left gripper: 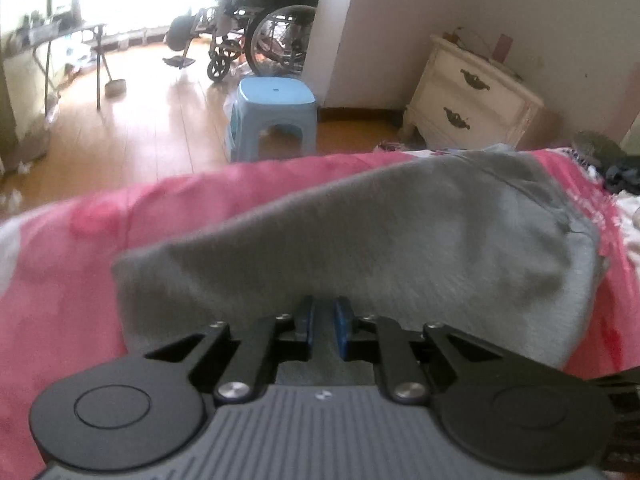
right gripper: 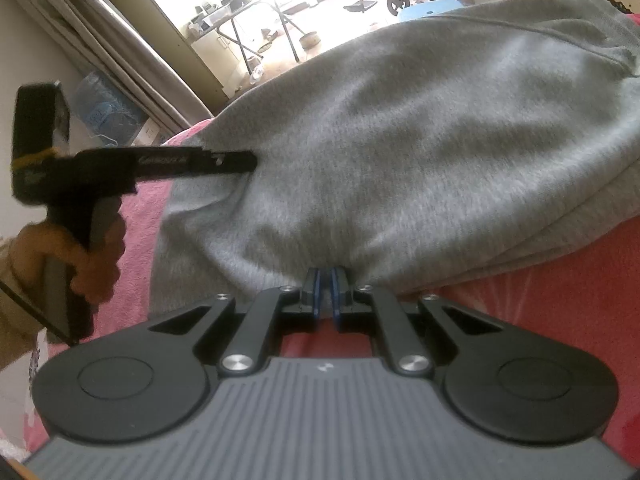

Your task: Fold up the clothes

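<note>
- Where the left wrist view looks along its own fingers, the left gripper (left gripper: 323, 322) has its blue pads close together with grey cloth between them, clamped on the near edge of a grey sweatshirt (left gripper: 400, 240).
- The sweatshirt lies across a pink bedspread (left gripper: 80, 280), running from the near centre up to the far right, where a seam and a rough edge show.
- Beyond the bed's far edge a light blue plastic stool (left gripper: 276, 116) stands on the wooden floor (left gripper: 140, 120).
- Farther back a wheelchair (left gripper: 264, 32) is parked by a white wall corner, and a folding table (left gripper: 60, 34) with clutter on top stands at the far left, before a bright window.
- At the far right a cream nightstand (left gripper: 472, 96) with two drawers, both closed, stands against the wall; small items on its top are too blurred to name.
- In the right wrist view, the right gripper (right gripper: 326, 292) has its jaws pressed together on the sweatshirt's (right gripper: 420, 140) near hem, the cloth bunching at the pads.
- On the left, a person's hand (right gripper: 86, 256) grips the handle of the left gripper (right gripper: 250, 162), whose tips reach into the sweatshirt's left edge.
- The garment fills the middle and right, with folded layers at the right lying on the pink bedspread (right gripper: 540, 320).
- At the far left a blue-tinted plastic bag (right gripper: 100, 108) leans beside a pale curtain (right gripper: 132, 52); what the bag holds cannot be made out.
</note>
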`<act>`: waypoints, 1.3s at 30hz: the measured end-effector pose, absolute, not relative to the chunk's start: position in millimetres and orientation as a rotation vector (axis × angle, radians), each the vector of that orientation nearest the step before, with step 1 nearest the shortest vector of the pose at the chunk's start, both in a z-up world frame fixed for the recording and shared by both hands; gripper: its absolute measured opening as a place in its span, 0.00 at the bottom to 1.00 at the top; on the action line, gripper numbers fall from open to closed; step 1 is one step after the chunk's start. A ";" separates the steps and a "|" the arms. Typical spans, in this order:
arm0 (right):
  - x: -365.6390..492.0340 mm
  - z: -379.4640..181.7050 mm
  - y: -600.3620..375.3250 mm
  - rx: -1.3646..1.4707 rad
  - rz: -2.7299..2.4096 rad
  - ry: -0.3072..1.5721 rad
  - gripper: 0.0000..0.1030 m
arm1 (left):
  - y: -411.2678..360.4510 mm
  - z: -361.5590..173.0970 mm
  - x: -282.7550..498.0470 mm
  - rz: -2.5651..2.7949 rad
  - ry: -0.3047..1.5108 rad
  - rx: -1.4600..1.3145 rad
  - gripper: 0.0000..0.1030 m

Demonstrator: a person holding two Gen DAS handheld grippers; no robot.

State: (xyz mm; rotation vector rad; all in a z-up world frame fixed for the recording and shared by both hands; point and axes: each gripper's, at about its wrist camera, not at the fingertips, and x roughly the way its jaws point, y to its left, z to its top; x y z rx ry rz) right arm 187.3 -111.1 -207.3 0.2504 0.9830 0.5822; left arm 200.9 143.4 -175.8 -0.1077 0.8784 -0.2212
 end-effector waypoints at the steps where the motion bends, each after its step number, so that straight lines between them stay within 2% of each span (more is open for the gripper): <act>1: 187.1 -207.4 -111.1 0.252 0.582 0.983 0.03 | 142.5 -175.8 204.7 -0.217 0.876 -0.099 0.12; 4: 186.7 -207.9 -111.8 0.261 0.585 0.984 0.03 | 149.4 -180.4 224.8 -0.192 0.883 -0.146 0.03; 10: 188.0 -208.5 -112.9 0.280 0.590 0.986 0.03 | 169.0 -181.9 248.3 -0.189 0.888 -0.276 0.04; 12: 188.8 -209.1 -113.5 0.286 0.591 0.987 0.03 | 176.4 -174.3 246.9 -0.166 0.853 -0.334 0.06; 13: 189.3 -209.4 -113.7 0.289 0.592 0.988 0.03 | 180.1 -170.3 246.2 -0.154 0.835 -0.362 0.17; 14: 189.2 -209.6 -113.9 0.291 0.592 0.989 0.03 | 183.7 -165.0 245.5 -0.143 0.820 -0.387 0.25; 18: 189.0 -209.0 -114.6 0.295 0.592 0.990 0.03 | 188.9 -139.7 236.7 -0.155 0.770 -0.406 0.25; 23: 188.6 -208.8 -114.8 0.296 0.591 0.991 0.03 | 173.3 -120.0 202.3 -0.254 0.807 -0.333 0.27; 33: 187.4 -207.9 -114.3 0.292 0.585 0.988 0.03 | 151.3 -162.7 117.3 -0.295 1.027 -0.134 0.27; 39: 187.1 -207.3 -114.2 0.287 0.585 0.986 0.03 | 156.6 -164.8 110.0 -0.265 1.025 -0.119 0.29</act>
